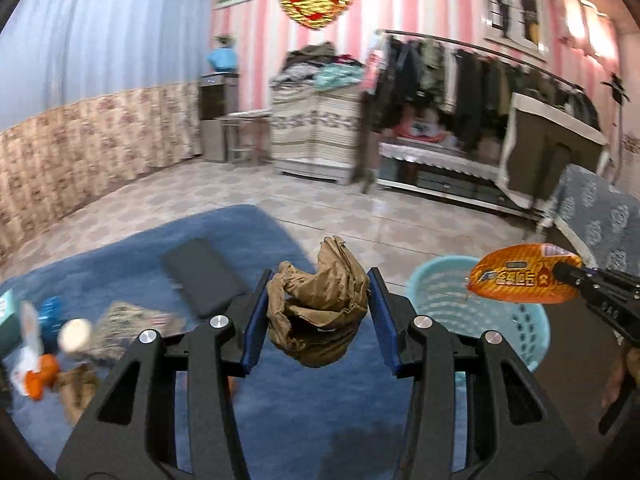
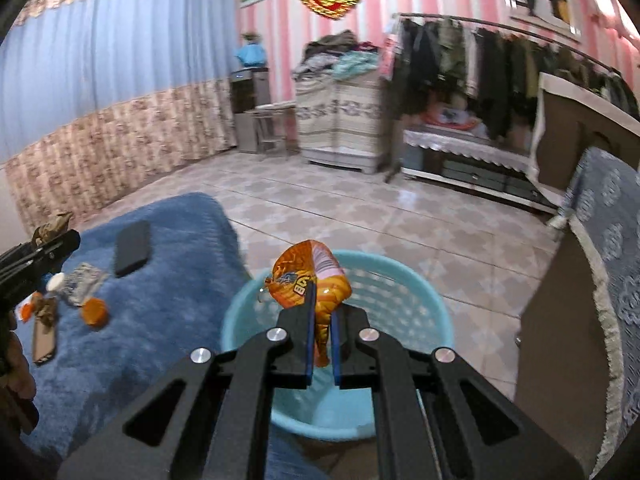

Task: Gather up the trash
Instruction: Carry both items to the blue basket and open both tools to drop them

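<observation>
Clamped in the left gripper point(image 1: 318, 312): crumpled brown paper point(image 1: 320, 304), above the blue rug point(image 1: 132, 264). Pinched in the right gripper point(image 2: 323, 334): an orange snack wrapper point(image 2: 308, 280) (over the turquoise basket point(image 2: 404, 292)).

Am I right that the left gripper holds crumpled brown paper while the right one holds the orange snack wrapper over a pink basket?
Not quite: the basket is light blue, not pink, as the right wrist view shows. The left gripper does hold the crumpled brown paper, and the right gripper holds the orange snack wrapper over it.

Right gripper point(image 2: 323, 322) pinching orange wrapper point(image 2: 308, 280), above turquoise basket point(image 2: 404, 300)
</observation>
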The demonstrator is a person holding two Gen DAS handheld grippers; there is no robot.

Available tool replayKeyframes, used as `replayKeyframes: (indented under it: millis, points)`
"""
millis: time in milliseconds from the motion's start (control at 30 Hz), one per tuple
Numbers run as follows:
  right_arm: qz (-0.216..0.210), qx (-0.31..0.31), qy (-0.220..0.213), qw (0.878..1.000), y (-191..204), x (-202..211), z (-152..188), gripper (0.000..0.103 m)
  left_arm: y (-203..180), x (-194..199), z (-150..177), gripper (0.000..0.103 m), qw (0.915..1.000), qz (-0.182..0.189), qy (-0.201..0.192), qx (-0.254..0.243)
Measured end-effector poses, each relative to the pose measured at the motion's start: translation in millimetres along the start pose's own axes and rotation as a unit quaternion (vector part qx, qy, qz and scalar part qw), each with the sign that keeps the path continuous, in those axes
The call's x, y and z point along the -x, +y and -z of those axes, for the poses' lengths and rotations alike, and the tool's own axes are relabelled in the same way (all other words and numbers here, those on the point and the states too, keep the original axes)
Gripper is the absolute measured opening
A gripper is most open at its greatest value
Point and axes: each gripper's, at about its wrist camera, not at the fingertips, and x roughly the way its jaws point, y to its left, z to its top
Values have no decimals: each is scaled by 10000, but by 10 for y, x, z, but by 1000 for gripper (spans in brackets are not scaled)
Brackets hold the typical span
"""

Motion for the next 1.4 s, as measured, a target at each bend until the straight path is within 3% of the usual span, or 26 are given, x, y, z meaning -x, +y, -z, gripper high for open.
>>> replayKeyframes:
  millis: [400, 667, 900, 1067, 1300, 1333, 1367, 1400]
  points:
    - [462, -364, 340, 9977, -575, -298, 226, 7, -975, -865, 113, 46, 9951, 771, 468, -408]
    - [569, -431, 457, 9964, -716, -452, 281, 7, -1217, -1334, 177, 50, 9901, 1022, 750, -609]
    - [527, -433, 513, 9963, -723, -530, 296, 7, -1095, -1412, 42, 81, 9939, 791, 607, -480]
    - [476, -436, 543, 9964, -684, -603, 293, 7, -893, -1301, -74, 93, 9979, 330, 282, -490]
    - [360, -342, 522, 9974, -466, -734, 281, 9, -626, -1113, -120, 97, 9991, 49, 140, -391]
    - [327, -331, 536, 9975, -441, -761, 280, 12, -590, -1069, -115, 97, 9991, 1, 123, -396]
    - [307, -325, 549, 9975, -418, -787, 284, 30, -550, -1034, -91, 97, 9991, -39, 112, -410]
    - [336, -315, 542, 9975, -386, -804, 291, 59, -513, -986, -83, 97, 9990, -96, 93, -425]
